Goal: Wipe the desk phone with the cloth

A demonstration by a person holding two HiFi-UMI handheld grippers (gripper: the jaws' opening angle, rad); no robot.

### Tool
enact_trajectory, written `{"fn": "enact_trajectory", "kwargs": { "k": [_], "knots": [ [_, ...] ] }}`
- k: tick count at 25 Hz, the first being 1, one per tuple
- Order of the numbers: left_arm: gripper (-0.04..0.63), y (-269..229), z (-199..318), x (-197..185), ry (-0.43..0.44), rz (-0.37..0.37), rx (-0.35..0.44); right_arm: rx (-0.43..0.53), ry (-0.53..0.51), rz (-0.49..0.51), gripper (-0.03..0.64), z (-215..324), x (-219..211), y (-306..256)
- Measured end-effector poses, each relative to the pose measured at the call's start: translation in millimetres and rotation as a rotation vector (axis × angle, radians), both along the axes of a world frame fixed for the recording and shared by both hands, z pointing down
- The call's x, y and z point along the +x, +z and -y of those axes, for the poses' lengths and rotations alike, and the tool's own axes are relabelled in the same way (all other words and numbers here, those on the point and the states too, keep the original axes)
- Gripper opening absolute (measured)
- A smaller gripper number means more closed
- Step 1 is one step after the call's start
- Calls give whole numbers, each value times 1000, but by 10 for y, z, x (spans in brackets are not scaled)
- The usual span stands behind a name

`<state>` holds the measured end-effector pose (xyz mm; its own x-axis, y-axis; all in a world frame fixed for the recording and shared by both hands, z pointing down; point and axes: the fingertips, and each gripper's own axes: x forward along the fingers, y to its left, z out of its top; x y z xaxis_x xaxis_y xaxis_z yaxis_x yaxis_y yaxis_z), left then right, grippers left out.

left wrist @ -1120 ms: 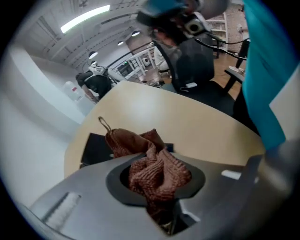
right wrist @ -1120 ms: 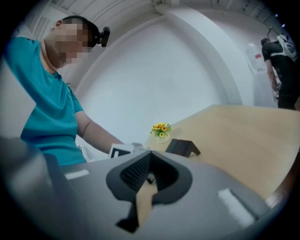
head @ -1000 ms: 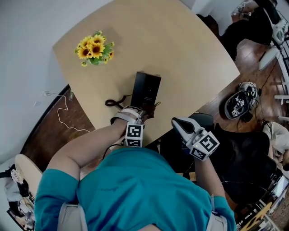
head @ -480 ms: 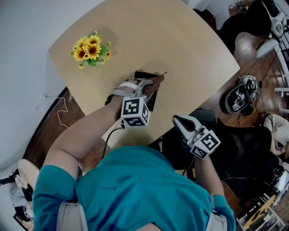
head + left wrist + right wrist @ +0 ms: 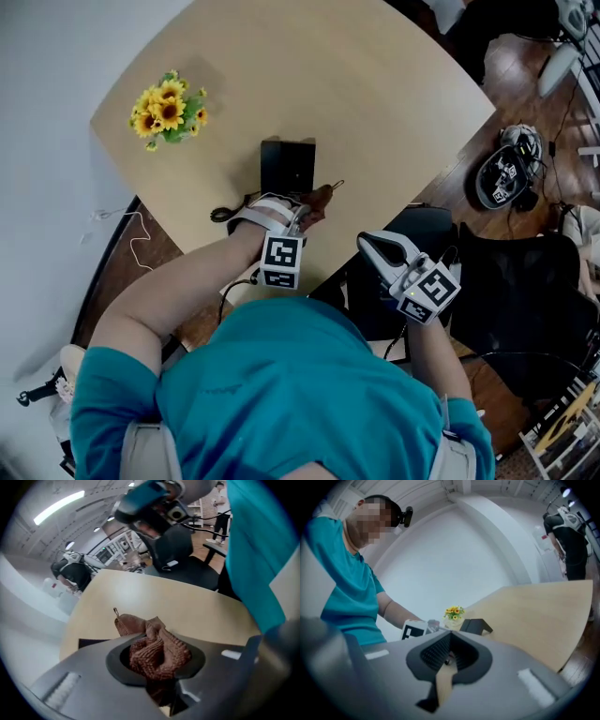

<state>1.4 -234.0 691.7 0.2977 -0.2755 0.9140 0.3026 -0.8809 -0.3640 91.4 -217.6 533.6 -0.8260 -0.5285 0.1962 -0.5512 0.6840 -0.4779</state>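
Desk phone [image 5: 288,167], black and boxy, sits on the pale wooden table [image 5: 375,94] not far from the edge where the person stands, its dark cord [image 5: 225,214] curling off to the person's left. A small bunch of sunflowers [image 5: 165,107] stands well apart from it, toward the far left corner of the table.

The person's left forearm reaches out over the table edge, stretched forward and angled a little inward, with the marker cube [image 5: 281,261] on top of the wrist end facing up. The left gripper [image 5: 305,212] points at the near side of the phone. Its jaws are clamped tight on a bunched reddish-brown knitted cloth [image 5: 318,198], which bulges out past the tips, with a small loop sticking out at one corner. The cloth lies right at the phone's near right corner; I cannot tell whether it is pressing on the phone or sits just short of it.

The right arm is bent at the elbow and held back from the table, above a black chair [image 5: 525,281]. The right gripper [image 5: 372,247] points toward the table's edge, low and to the right of the left one, well clear of the phone. Its jaws meet at the tips with nothing between them.

On the wooden floor off to the right lies a black headset-like device [image 5: 502,178] with cables.
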Motion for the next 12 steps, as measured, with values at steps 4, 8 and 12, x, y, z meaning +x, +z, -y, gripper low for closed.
{"fn": "enact_trajectory", "kwargs": {
  "k": [4, 8, 12],
  "knots": [
    [110, -12, -159, -48, 128, 102, -11, 28, 34, 30, 2, -19, 100, 83],
    [110, -510, 626, 210, 105, 142, 106, 76, 48, -10, 2, -3, 282, 194],
    [110, -646, 1245, 384, 109, 319, 83, 96, 74, 1, 2, 19, 515, 215]
  ]
}}
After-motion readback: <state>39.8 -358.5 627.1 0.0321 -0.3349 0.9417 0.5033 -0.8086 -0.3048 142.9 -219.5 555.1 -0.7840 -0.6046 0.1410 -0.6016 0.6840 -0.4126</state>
